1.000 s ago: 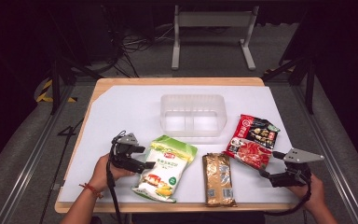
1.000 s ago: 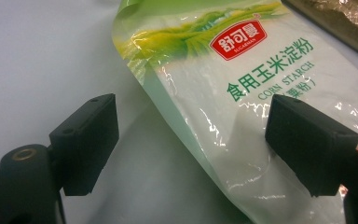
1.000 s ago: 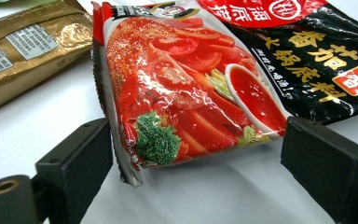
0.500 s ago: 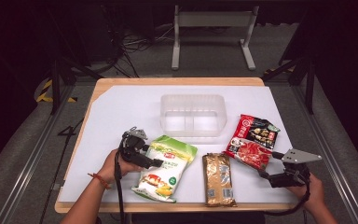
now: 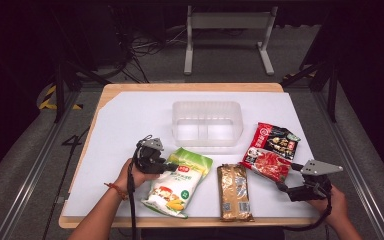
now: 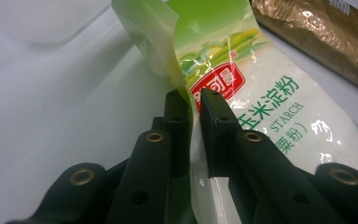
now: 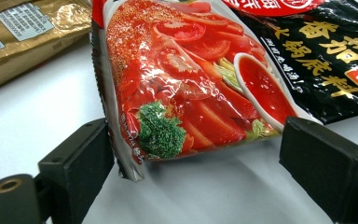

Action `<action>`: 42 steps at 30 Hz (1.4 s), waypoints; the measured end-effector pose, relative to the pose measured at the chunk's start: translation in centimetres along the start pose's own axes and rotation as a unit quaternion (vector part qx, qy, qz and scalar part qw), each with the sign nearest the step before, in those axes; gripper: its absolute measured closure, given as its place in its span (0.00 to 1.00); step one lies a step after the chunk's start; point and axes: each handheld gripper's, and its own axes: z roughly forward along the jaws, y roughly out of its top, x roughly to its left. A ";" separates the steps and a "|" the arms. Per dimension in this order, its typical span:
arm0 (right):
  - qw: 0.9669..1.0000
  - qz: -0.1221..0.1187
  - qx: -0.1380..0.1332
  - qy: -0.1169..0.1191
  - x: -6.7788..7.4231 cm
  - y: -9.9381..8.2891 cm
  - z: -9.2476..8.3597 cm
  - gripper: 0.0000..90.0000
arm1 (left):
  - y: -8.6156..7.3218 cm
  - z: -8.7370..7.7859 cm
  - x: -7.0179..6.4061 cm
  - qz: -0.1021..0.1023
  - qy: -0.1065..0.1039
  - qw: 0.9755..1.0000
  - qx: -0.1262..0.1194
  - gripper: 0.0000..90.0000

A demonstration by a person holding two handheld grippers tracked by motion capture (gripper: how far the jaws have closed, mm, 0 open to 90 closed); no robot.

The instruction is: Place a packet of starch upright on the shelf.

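a: where the near edge starts, item one?
b: left gripper (image 6: 193,100), jaws just closed, clamping the starch bag (image 6: 261,107) edge, front left of table (image 5: 130,115).
a: next?
b: right gripper (image 7: 193,154) wide, flanking the hotpot soup base packet (image 7: 205,70); gold packet (image 5: 235,192) between; clear container (image 5: 207,122) farthest.

A dim lab or recording studio, not a home. At the centre of the high view stands a wooden counter (image 5: 105,100) covered by a plain white sheet (image 5: 130,125). Grey carpet (image 5: 25,165) surrounds it, with metal floor rails (image 5: 35,165) running along the left and right sides. At the upper left, black cables (image 5: 140,47) trail over the floor beside yellow-and-black hazard tape (image 5: 47,97). A grey metal stand (image 5: 227,35) occupies the upper middle against a black background.
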 end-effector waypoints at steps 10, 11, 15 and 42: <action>1.000 -0.001 -0.001 -0.001 0.0 0.0 -0.1 0.13 | 0.3 -2.2 -1.6 0.014 0.028 0.998 -0.059 0.98; 1.000 -0.002 0.000 -0.001 0.1 0.0 -0.1 0.13 | 0.4 -2.4 -1.8 0.015 0.029 0.997 -0.063 0.98; 1.000 -0.001 0.001 0.000 0.0 0.0 0.0 0.13 | 0.9 -3.5 -2.9 0.023 0.044 0.993 -0.104 0.99; 1.000 -0.003 -0.003 -0.005 0.1 -0.1 -0.2 0.13 | 3.8 -7.3 -7.9 0.072 0.068 0.971 -0.216 1.00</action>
